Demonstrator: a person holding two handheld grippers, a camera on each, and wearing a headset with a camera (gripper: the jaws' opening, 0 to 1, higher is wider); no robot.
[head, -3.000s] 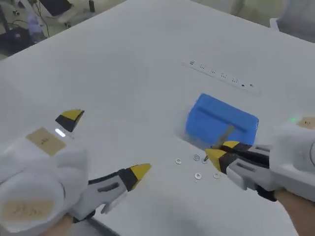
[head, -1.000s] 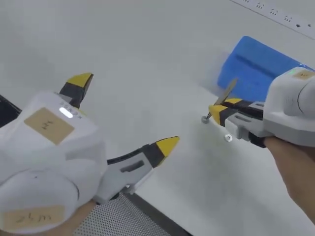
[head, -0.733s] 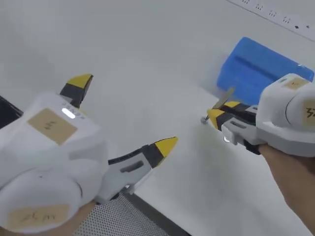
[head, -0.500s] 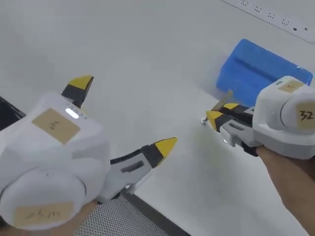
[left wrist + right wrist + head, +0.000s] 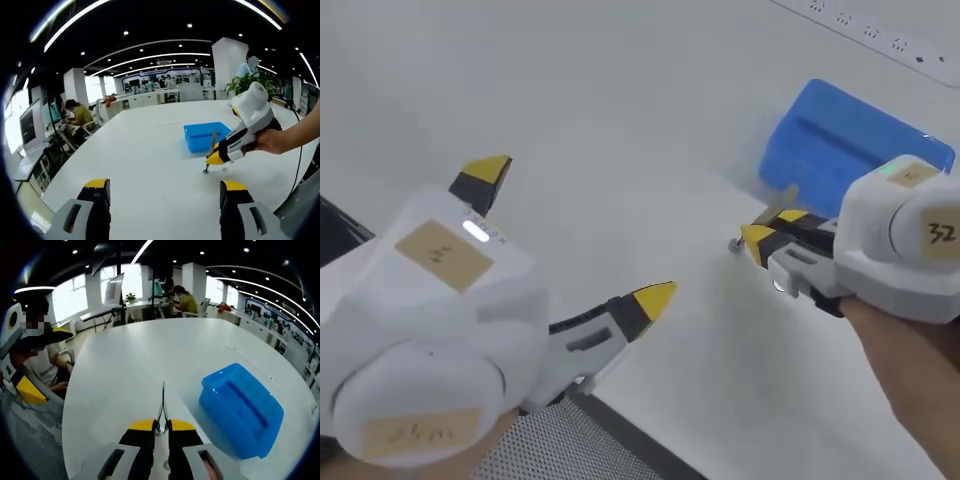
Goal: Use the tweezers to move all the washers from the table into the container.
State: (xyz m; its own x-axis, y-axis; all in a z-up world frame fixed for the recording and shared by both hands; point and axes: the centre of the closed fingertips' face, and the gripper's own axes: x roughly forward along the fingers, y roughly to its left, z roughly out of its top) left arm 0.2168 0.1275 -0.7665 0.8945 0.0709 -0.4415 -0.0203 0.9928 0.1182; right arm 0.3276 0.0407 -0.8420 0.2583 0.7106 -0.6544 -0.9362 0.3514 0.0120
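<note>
R gripper [image 5: 770, 228]: my jaws are together, clamped on the tweezers [image 5: 778, 207] at mid-shank. In the right gripper view the shank stands straight up from between the yellow tips [image 5: 160, 425]. The tweezers tip points down at the table [image 5: 620, 100], on the near side of the container [image 5: 850, 140] and close to its edge. Can't tell if the tip holds anything; too small and blurred.

Container: blue, sits flat on the table. Power strip [image 5: 860, 30] lies on the far side of the container, well apart.

Washer [image 5: 223, 170]: one small ring on the table, just beside the tweezers tip, near side of the container.

L gripper [image 5: 570, 235]: jaws wide apart, nothing between them. It hovers over bare table well apart from the container, on the side away from the R gripper. In the left gripper view [image 5: 165, 186] it looks across at the container [image 5: 205, 135].
</note>
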